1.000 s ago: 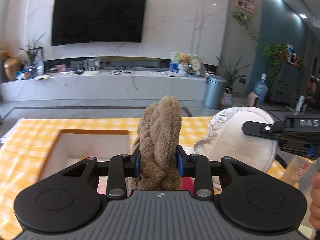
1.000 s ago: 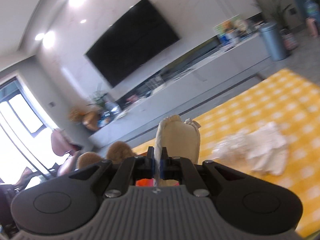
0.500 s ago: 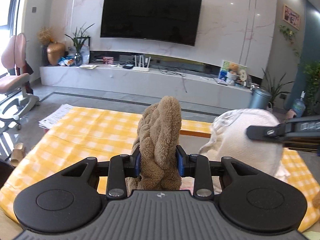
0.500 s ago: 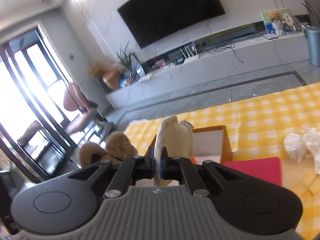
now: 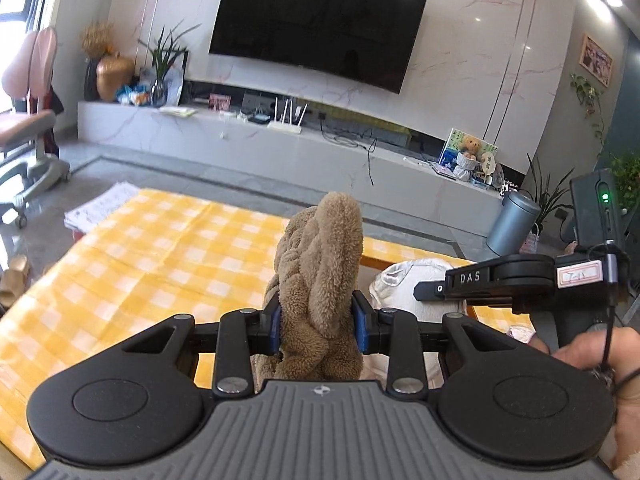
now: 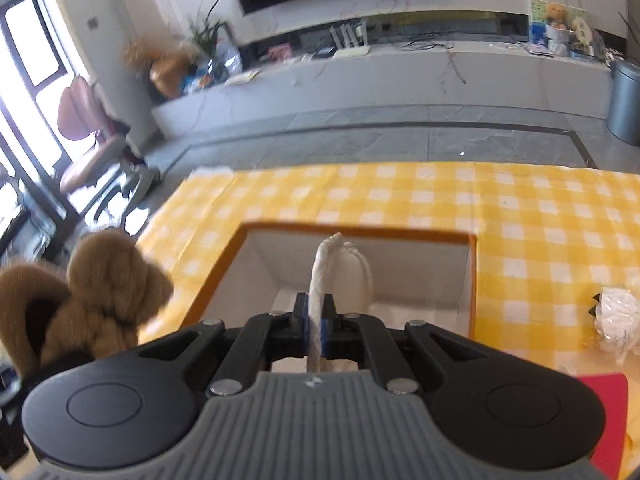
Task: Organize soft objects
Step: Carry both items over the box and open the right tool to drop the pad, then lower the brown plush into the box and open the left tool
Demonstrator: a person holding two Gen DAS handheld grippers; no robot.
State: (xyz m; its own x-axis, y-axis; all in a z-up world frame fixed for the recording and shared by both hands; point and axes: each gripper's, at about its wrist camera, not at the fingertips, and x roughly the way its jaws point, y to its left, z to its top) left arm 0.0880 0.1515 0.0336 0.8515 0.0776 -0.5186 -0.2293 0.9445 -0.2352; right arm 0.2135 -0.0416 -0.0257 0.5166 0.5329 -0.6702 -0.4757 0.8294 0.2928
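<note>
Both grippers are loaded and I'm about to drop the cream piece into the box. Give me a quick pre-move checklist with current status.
1. Right gripper clamped on the cream cloth: ok, the jaws are pinched tight on its edge.
2. Cream cloth lined up with the orange-rimmed box: ok, in the right wrist view it sits in front of the box opening.
3. Box has room: cannot tell, the cloth and gripper hide most of the floor.
4. Left gripper gripping the brown plush towel: ok, both pads press into it.
5. Brown towel clear of the box: ok, it shows left of the rim in the right wrist view.
6. Crumpled plastic out of the way: ok, on the checked cloth right of the box.
</note>
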